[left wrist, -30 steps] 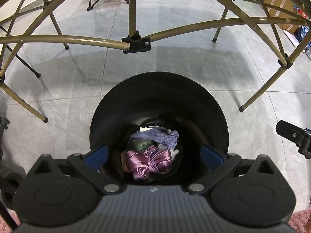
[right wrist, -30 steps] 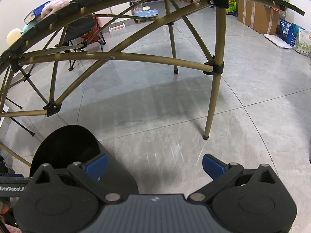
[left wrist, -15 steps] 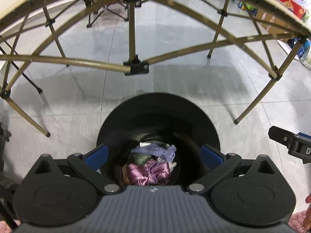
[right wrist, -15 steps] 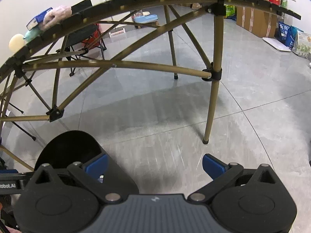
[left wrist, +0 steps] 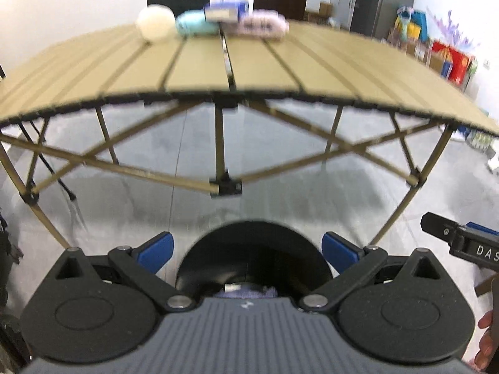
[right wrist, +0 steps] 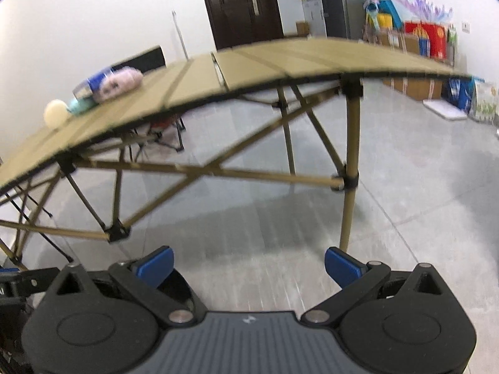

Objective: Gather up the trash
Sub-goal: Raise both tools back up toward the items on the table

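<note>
A black trash bin point(left wrist: 254, 249) stands on the floor in front of the folding table point(left wrist: 249, 68), with a sliver of bluish trash showing inside. My left gripper point(left wrist: 246, 251) hangs open above the bin, holding nothing. On the far tabletop lie a white ball point(left wrist: 156, 26), a light blue bundle point(left wrist: 195, 26), a blue-and-white box point(left wrist: 226, 11) and a pinkish packet point(left wrist: 265, 25). In the right wrist view the same ball point(right wrist: 56, 113), box point(right wrist: 93, 84) and packet point(right wrist: 120, 82) sit at the table's far left. My right gripper point(right wrist: 248, 266) is open and empty over the floor.
The table's tan crossed legs point(left wrist: 220, 152) and a corner leg point(right wrist: 351, 187) stand between me and the far side. Coloured boxes point(right wrist: 421, 40) line the right wall. A dark door point(right wrist: 246, 3) and a folding chair point(right wrist: 162, 131) are behind. The other gripper point(left wrist: 461, 246) shows at right.
Both views have risen and tilted up from under the table to above its edge, so the tabletop items now show. The bin has dropped low in the left view, its trash mostly hidden.
</note>
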{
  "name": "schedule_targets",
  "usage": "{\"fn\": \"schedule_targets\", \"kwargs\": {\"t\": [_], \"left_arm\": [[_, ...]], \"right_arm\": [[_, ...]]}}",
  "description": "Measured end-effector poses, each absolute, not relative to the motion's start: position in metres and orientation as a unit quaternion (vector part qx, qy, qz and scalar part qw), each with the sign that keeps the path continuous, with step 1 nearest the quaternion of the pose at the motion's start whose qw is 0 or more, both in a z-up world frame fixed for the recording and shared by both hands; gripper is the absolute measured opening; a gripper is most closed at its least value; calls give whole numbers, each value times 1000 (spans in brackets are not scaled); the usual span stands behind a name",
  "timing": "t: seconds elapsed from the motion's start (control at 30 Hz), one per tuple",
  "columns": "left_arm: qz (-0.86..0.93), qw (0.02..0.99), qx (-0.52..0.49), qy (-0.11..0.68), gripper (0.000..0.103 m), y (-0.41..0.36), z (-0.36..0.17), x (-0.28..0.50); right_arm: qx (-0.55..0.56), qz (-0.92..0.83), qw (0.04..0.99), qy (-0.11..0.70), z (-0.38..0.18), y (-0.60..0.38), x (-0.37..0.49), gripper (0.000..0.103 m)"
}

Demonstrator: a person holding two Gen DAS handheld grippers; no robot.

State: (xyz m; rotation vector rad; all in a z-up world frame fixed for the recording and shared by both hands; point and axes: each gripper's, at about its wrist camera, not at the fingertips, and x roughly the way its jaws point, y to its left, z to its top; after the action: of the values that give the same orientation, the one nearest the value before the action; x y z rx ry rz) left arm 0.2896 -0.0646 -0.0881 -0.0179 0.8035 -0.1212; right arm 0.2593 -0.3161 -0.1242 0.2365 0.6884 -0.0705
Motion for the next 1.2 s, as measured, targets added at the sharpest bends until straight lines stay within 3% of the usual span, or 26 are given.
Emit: {"fn": "schedule_targets", "kwargs": {"t": [0.47, 1.2], "left_arm": [[-35, 954, -37, 296, 103, -29, -24, 293], [29, 970, -67, 231, 103, 47, 26, 369]], "right_arm": [[87, -1, 975, 205, -60, -286, 263, 103], [42, 55, 987, 143, -4, -203, 358, 103]]}}
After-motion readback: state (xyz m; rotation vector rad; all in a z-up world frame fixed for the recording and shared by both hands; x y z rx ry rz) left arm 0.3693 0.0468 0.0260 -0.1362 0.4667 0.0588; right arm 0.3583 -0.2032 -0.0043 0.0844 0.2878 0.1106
